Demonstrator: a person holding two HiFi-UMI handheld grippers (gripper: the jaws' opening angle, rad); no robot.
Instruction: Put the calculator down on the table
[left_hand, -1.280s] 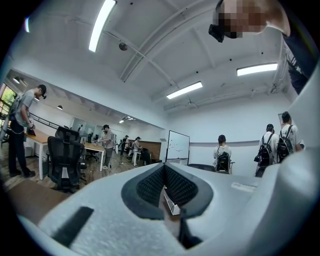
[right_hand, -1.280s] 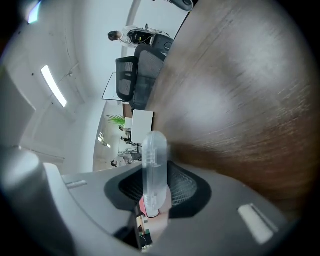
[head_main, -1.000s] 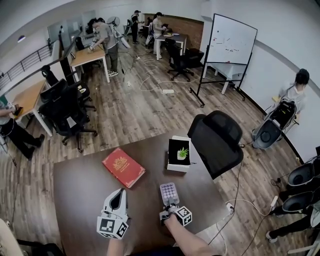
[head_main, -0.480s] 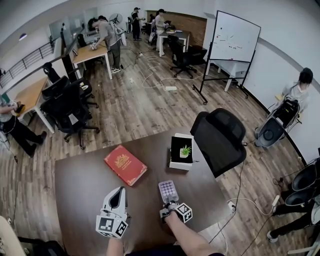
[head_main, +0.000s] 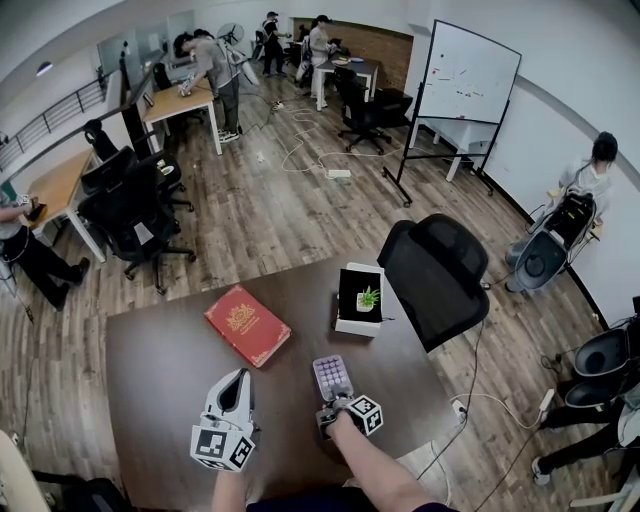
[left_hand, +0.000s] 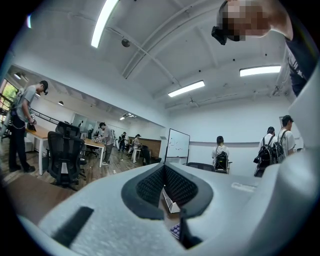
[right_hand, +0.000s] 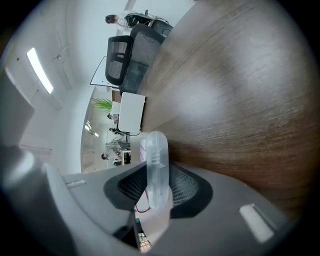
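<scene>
I am hovering over the table (head_main: 160, 380), with a chair (head_main: 435, 275) crowding its right edge. The book (head_main: 247, 325) and box (head_main: 355, 328) are lying beyond, unmoved since earlier, with bare wood around them. My left gripper (head_main: 238, 378) is sitting closed and empty. My right gripper (head_main: 337, 398), jaws just loosening, is pinching the calculator (head_main: 332, 375) low near the front edge.

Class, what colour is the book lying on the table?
The book is red with gold decoration; the head view shows it best.

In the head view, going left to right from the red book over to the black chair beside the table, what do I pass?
red book → calculator → black office chair
</scene>
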